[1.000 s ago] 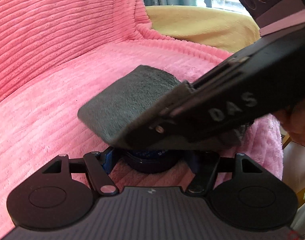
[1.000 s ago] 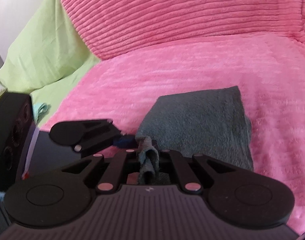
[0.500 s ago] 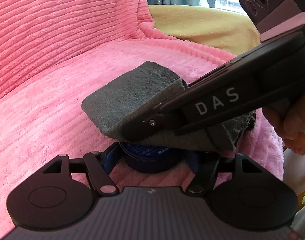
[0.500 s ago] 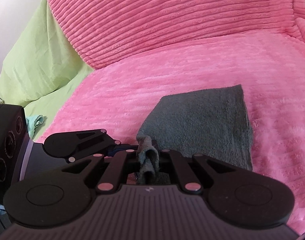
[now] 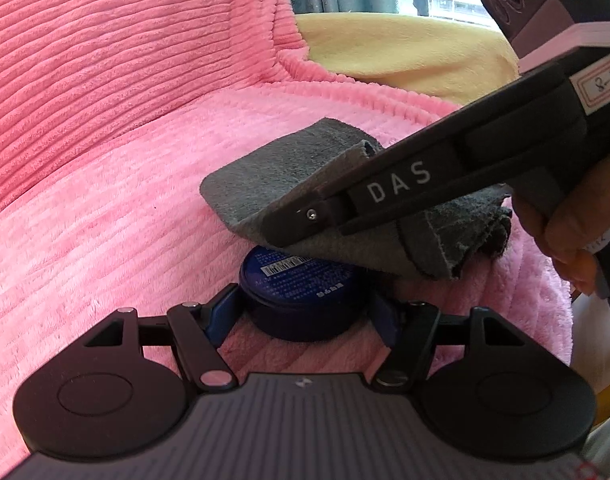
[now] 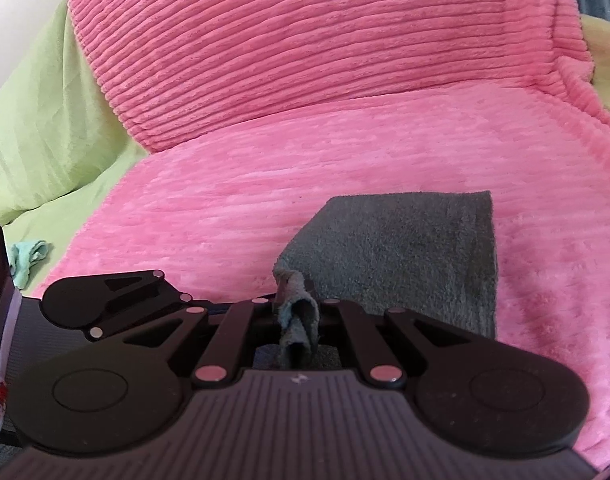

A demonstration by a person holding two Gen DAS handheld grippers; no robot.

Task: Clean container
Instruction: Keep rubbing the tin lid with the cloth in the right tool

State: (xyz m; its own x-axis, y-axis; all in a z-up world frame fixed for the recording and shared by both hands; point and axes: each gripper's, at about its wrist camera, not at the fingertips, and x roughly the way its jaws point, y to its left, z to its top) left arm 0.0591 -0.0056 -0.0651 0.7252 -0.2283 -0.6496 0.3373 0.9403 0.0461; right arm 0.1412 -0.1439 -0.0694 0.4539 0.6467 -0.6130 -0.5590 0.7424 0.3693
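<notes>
The pink ribbed blanket (image 5: 105,208) fills most of both views, draped over the seat and backrest, with a yellow cover (image 5: 405,52) beyond it in the left wrist view and a green cover (image 6: 45,120) beside it in the right wrist view.

On the blanket's seat part, the left hand-held gripper (image 5: 301,312) clamps a round dark blue container (image 5: 301,296) between its blue pads (image 5: 221,312), touching it on both sides. The container sits low on the seat, label side up.

The right hand-held gripper (image 6: 297,320) is closed tight on a bunched corner of the grey cloth (image 6: 405,256); the rest of the cloth spreads flat ahead of it. In the left wrist view the cloth (image 5: 305,184) lies over the far edge of the container, under the right hand-held gripper's body (image 5: 425,184).

Compared with a second ago, the cloth has slid back and to the right across the container. Then it hid nearly the whole top; half a second ago a strip of blue showed; now most of the labelled top with its barcode is uncovered. The left hand-held gripper's hold on the container has not changed.

A small teal cloth scrap (image 6: 27,256) lies on the green cover.
</notes>
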